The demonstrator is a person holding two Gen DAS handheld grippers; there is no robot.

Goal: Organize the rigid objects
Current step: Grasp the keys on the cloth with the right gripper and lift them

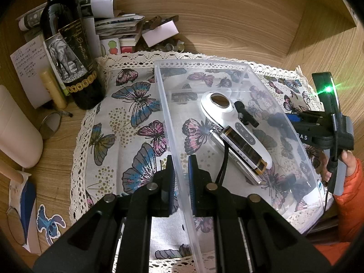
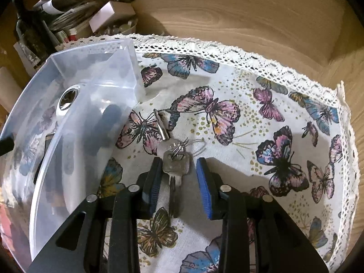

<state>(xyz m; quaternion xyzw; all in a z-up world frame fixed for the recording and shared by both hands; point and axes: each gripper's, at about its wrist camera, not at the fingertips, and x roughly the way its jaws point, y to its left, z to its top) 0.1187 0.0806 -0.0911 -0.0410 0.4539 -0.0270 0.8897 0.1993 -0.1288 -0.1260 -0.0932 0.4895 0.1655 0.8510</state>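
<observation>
Left gripper clamped on the left wall of the clear plastic bin; one blue pad outside the wall, one inside, both pressed to it. Bin sits on the butterfly-print cloth with lace edging, over a wooden surface. Inside the bin, left wrist view: white handheld device with a round dark disc at its far end and a row of buttons on the handle; a dark amber-tinted cylinder lying across the handle; a silver metal bar just beside it; a small black clip-like part to the right of the device head; a black cable running toward the near side. Right gripper is outside the bin, to its right, lowered over a bunch of keys lying flat on the cloth. Jaws stand apart, astride the square key head: left pad touching or just beside its edge, right pad clear of it with cloth visible between. Not gripping. Key blade points toward the near side between the fingers; ring and a second silver key lie on the far side. In the left view a hand in an orange sleeve holds the right gripper's body at the bin's right edge, green light lit. Far left of the cloth: dark wine bottle with an elephant label, upright, and a heap of papers and small boxes.
</observation>
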